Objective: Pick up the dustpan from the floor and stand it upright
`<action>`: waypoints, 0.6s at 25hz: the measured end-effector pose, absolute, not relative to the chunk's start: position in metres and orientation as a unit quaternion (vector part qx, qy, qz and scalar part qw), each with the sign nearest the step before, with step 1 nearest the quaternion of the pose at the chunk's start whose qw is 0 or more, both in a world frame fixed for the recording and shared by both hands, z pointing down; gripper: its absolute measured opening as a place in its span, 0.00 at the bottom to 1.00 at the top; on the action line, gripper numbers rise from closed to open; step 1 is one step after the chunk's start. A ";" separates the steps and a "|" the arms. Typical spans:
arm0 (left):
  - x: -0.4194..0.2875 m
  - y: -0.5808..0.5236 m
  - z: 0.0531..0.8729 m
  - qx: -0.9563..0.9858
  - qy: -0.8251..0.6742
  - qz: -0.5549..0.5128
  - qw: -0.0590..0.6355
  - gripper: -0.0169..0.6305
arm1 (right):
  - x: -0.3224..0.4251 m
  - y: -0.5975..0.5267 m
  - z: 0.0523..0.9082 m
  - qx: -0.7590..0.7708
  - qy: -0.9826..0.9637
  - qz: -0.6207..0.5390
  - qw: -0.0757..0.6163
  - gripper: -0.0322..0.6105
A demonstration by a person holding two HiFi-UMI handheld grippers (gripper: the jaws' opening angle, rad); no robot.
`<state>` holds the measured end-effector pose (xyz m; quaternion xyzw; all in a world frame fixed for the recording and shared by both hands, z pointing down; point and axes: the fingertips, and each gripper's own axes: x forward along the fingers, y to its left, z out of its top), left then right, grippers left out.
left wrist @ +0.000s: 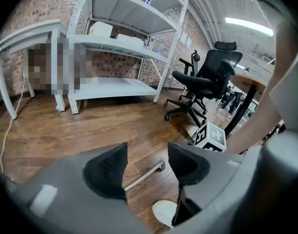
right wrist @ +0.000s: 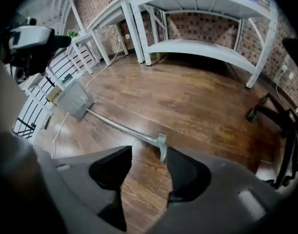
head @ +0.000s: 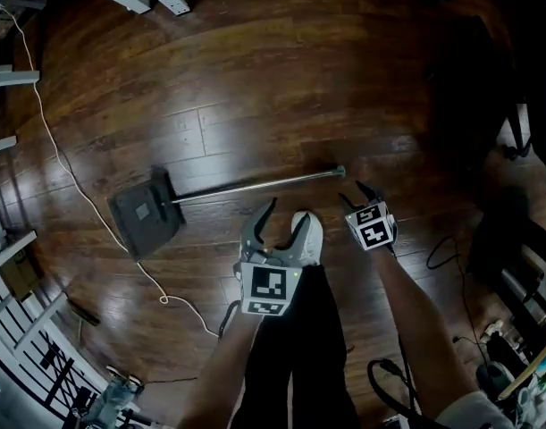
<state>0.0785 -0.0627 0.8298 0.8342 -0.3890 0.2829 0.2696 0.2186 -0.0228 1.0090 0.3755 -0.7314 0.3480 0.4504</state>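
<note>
The grey dustpan (head: pixel 146 213) lies flat on the wooden floor at the left, and its long metal handle (head: pixel 255 186) runs right to a capped end (head: pixel 340 172). My left gripper (head: pixel 287 213) hovers just below the handle's right half, jaws open and empty. In the left gripper view the handle end (left wrist: pixel 145 174) shows in the gap of the left gripper (left wrist: pixel 148 152). My right gripper (head: pixel 353 192) sits close to the handle end, also open. In the right gripper view the dustpan (right wrist: pixel 74 99) lies far left, and the handle end (right wrist: pixel 162 143) lies just beyond the right gripper (right wrist: pixel 148 155).
A white cable (head: pixel 58 159) snakes across the floor past the dustpan. White metal shelving (left wrist: pixel 129 43) stands along the brick wall. A black office chair (left wrist: pixel 202 82) stands to the right. The person's white shoe (head: pixel 310 235) is under the left gripper. More cables (head: pixel 451 248) lie at right.
</note>
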 end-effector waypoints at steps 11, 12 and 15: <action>0.047 -0.058 0.925 0.818 -0.383 0.317 0.290 0.45 | 0.227 -0.045 1.131 0.232 -0.762 0.243 0.553 0.23; 0.044 -0.060 0.926 0.818 -0.383 0.318 0.288 0.45 | 0.226 -0.048 1.130 0.222 -0.764 0.236 0.558 0.22; 0.039 -0.063 0.915 0.816 -0.389 0.316 0.288 0.45 | 0.220 -0.057 1.107 0.231 -0.769 0.245 0.543 0.21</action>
